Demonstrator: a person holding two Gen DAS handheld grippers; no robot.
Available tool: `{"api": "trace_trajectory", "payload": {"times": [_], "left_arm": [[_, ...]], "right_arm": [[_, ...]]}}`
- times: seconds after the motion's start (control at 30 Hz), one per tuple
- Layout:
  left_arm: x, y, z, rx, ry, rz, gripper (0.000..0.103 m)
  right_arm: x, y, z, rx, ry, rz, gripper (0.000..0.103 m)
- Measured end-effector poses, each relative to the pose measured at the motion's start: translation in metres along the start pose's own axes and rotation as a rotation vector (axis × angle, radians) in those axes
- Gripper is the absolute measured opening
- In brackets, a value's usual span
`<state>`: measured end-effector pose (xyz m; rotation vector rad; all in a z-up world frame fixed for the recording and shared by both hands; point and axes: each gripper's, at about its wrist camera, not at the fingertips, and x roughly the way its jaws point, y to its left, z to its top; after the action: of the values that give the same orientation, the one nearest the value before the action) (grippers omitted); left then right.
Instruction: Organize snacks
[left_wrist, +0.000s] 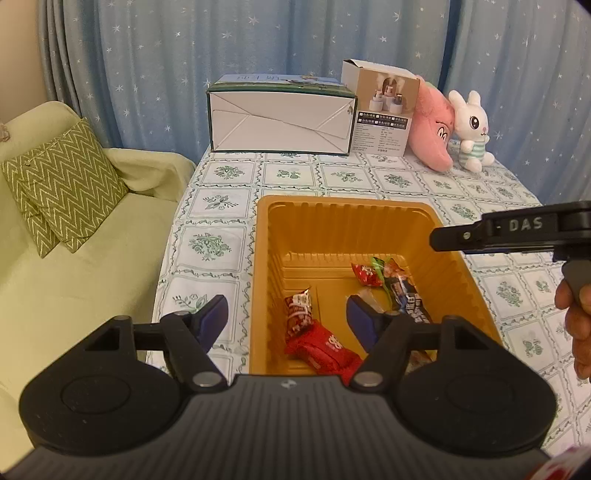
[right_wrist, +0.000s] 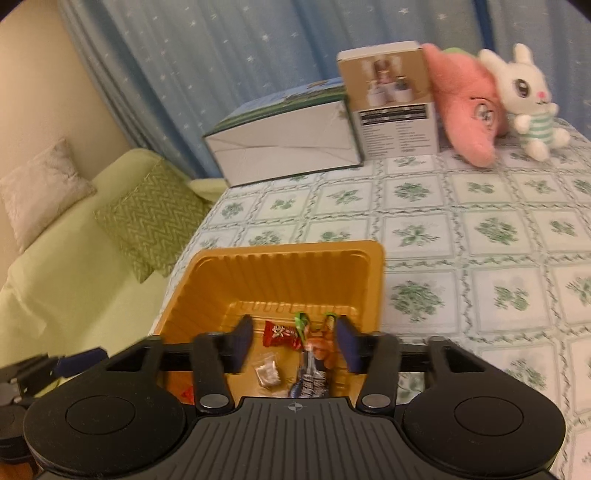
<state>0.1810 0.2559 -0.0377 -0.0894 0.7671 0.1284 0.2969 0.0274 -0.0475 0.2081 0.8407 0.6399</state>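
The snacks (left_wrist: 325, 325) lie in the gold tray (left_wrist: 351, 210), which sits on the tabletop (left_wrist: 207, 243) near its left edge, close to the sofa (left_wrist: 74, 280). There are red packs, a dark blue one, an orange one and a small clear one.

The left hand-held gripper (left_wrist: 288, 321) hangs low over the tray's near left corner. Its jaws stand apart and hold nothing. One blue pad is outside the tray wall and the other is inside, right by the dark blue pack.

The right hand-held gripper (right_wrist: 291, 343) hangs over the tray too. Its jaws are partly open, with nothing pinched. The orange snack (right_wrist: 321, 343) and the red one (right_wrist: 280, 334) lie on the tray floor below it.

What could go wrong, I think:

- The tray looks thin and light. If the left hand-held gripper drops or swings, it could catch the wall and push the tray. The tray is near the edge, so it could tip off toward the sofa and spill.
- The two hand-held grippers are close together over one small tray. They could bump each other.
- The packs are piled and touching. A grab could pinch two at once, or just a slippery wrapper end that slides out.
- The right view is blurry, so aim may be off.
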Motion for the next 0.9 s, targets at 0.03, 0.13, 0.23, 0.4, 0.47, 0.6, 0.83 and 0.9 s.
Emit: {"api": "trace_trajectory", "payload": {"times": [0.03, 0.13, 0.23, 0.4, 0.47, 0.6, 0.83, 0.9], "left_arm": [[-0.003, 0.000, -0.001, -0.006, -0.002, -0.001, 0.072], [-0.013, -0.003, -0.006, -0.016, -0.008, -0.002, 0.080], [-0.026, -0.009, -0.011, -0.012, -0.020, 0.004, 0.088], [-0.049, -0.016, -0.022, -0.021, -0.017, 0.007, 0.096], [-0.062, -0.018, -0.027, -0.042, -0.021, 0.009, 0.099], [-0.092, -0.024, -0.035, -0.075, -0.039, 0.019, 0.103], [-0.139, -0.038, -0.050, -0.100, -0.055, 0.040, 0.103], [-0.150, -0.044, -0.056, -0.094, -0.058, 0.045, 0.103]], "right_arm": [[-0.004, -0.001, -0.001, 0.008, -0.003, 0.000, 0.055], [-0.019, -0.002, -0.006, 0.002, -0.004, -0.017, 0.056], [-0.036, 0.001, -0.015, -0.014, -0.001, -0.032, 0.060], [-0.067, 0.007, -0.039, -0.029, 0.026, -0.075, 0.076], [-0.079, 0.007, -0.052, -0.028, 0.040, -0.090, 0.076], [-0.103, 0.011, -0.075, -0.039, 0.053, -0.117, 0.078], [-0.147, 0.021, -0.101, -0.065, 0.041, -0.148, 0.080], [-0.159, 0.021, -0.105, -0.052, 0.039, -0.150, 0.081]]}}
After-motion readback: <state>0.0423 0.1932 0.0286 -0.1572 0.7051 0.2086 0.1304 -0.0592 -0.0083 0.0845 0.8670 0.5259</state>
